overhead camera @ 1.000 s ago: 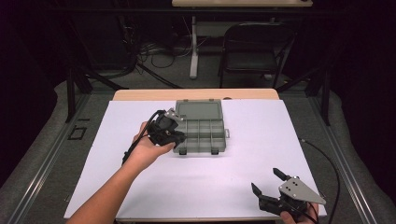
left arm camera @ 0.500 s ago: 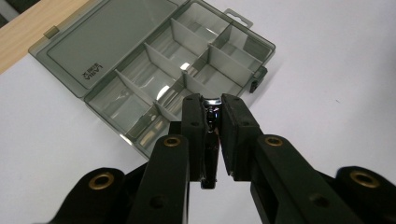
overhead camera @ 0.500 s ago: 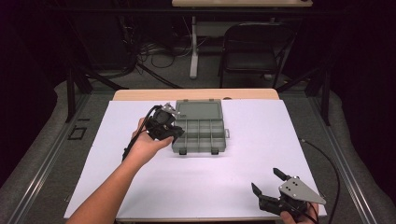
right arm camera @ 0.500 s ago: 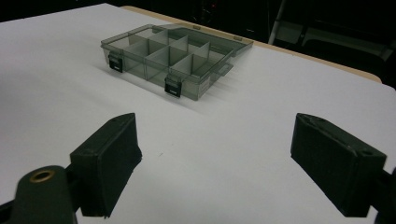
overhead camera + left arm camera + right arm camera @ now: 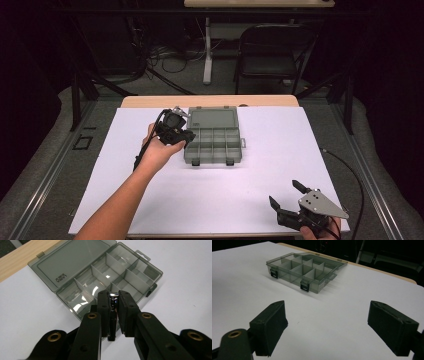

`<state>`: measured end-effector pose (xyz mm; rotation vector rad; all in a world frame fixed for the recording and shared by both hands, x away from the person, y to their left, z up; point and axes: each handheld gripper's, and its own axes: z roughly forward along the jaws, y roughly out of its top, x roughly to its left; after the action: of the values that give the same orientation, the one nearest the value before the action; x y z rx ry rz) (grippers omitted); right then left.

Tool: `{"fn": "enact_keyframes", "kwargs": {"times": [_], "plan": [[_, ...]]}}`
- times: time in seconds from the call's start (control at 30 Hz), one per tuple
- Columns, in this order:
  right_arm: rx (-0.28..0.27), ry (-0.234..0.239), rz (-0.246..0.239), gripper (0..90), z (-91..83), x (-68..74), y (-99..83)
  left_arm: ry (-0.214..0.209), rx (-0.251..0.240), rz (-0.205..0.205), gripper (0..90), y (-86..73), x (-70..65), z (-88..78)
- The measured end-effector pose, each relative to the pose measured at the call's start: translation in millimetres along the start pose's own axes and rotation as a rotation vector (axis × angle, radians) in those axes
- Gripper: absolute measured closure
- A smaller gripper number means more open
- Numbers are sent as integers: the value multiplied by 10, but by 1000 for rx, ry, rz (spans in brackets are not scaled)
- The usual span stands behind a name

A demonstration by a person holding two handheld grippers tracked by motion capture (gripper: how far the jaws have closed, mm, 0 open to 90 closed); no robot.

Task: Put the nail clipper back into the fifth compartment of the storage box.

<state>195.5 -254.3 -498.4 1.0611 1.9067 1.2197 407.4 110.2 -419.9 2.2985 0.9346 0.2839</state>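
Clenched on one small shiny metal piece (image 5: 113, 302), left gripper (image 5: 113, 305) jaws, held over the near left corner of the box (image 5: 100, 280). One box, smoke-grey, lid laid open flat; eight compartments counted, two rows of four; two dark latches on its front wall. Raised lettering on the lid, too small to read. Spread wide and released, right gripper (image 5: 327, 322) jaws, low over the white worktop (image 5: 352, 287), well apart from the box.
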Motion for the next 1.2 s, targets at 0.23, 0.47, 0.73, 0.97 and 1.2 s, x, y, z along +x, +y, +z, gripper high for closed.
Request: {"fn": "enact_keyframes", "kwargs": {"times": [0.23,0.47,0.73,0.97,1.2], "plan": [[-3,2,4,148,2,-5,-3,18,-2,-29,801,7,55,60],[-1,4,7,148,2,-7,-3,26,4,-36,801,15,95,107],[0,3,5,148,3,-9,-5,31,16,-35,801,19,105,173],[0,4,4,148,2,-9,-6,32,27,-38,801,4,116,236],[2,4,1,148,2,-11,-7,30,43,-42,801,-32,135,318]]}}
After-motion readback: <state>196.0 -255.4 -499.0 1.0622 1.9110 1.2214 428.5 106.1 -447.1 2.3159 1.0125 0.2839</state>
